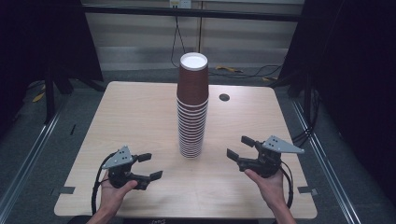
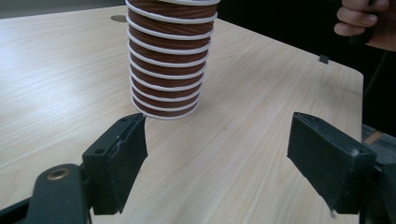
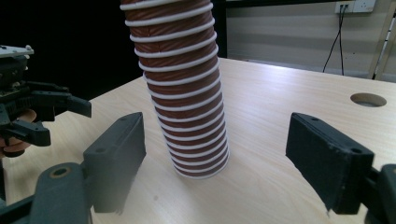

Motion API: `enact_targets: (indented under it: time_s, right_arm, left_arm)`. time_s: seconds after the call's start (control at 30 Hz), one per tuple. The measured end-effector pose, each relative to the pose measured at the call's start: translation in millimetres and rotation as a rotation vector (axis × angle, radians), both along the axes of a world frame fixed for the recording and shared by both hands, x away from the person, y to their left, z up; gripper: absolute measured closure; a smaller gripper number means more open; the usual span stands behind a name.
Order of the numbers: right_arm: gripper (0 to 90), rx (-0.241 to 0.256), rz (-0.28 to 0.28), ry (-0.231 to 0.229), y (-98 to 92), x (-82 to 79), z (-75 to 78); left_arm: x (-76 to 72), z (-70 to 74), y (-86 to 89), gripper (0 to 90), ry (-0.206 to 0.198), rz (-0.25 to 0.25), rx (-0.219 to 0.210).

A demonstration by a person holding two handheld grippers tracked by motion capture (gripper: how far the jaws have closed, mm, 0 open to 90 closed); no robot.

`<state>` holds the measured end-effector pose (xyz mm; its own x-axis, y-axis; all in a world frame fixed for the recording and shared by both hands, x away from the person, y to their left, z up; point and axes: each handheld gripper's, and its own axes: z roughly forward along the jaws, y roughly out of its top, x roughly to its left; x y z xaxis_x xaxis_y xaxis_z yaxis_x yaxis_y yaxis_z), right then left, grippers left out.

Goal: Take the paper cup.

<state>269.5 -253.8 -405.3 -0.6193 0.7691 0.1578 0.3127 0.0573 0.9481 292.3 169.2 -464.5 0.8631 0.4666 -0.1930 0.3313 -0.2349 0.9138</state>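
Nearest the person, the left gripper (image 1: 149, 166) and the right gripper (image 1: 237, 147) sit low over the front of the wooden table (image 1: 140, 112), each with its jaws spread wide and nothing between them. Between the two, a little farther in and near the table's middle, stands the stack of cups (image 1: 192, 107): brown paper cups nested upside down, white rims ringing the column, the topmost cup's white base facing up. In the left gripper view the stack's lowest rims (image 2: 168, 100) rest on the table just ahead of the open jaws, and in the right gripper view the column (image 3: 187, 93) rises between the jaws but beyond their tips. The main risk seems to be the tower's height on a narrow footing: a push from one side alone, or a jaw catching a rim on the way in, would likely tip or slide it. A hard squeeze could dent the thin walls, and lifting the top cup might drag several wedged cups with it. Farther back, the cable hole (image 1: 224, 97) is unlikely to matter unless the stack slides that way.
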Motion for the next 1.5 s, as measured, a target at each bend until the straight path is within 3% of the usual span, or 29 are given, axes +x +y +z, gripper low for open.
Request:
enact_targets:
  time_s: [0.23, 0.5, 0.87, 1.23, 1.5]
  right_arm:
    - [21.3, -0.021, -0.006, -0.015, -0.5, 6.9, 20.9]
    - [21.8, -0.002, 0.047, 0.009, 11.0, 21.4, 46.5]
    - [19.2, -0.034, 0.099, -0.004, 27.8, 38.2, 79.0]
    - [20.1, -0.057, 0.139, -0.053, 43.0, 51.4, 110.9]
    - [18.4, -0.068, 0.181, -0.098, 51.5, 62.7, 144.4]
  left_arm:
    - [-1.9, 0.6, -2.5, 19.7, -0.008, -0.01, 0.014]
    - [-1.1, -0.5, -3.7, 19.8, 0.005, -0.023, 0.018]
    - [-1.4, -0.7, -3.8, 19.8, 0.011, -0.028, 0.011]
    - [-0.5, -1.2, -4.5, 19.8, 0.009, -0.037, 0.015]
    - [0.0, -2.1, -4.9, 19.8, 0.013, -0.039, 0.018]
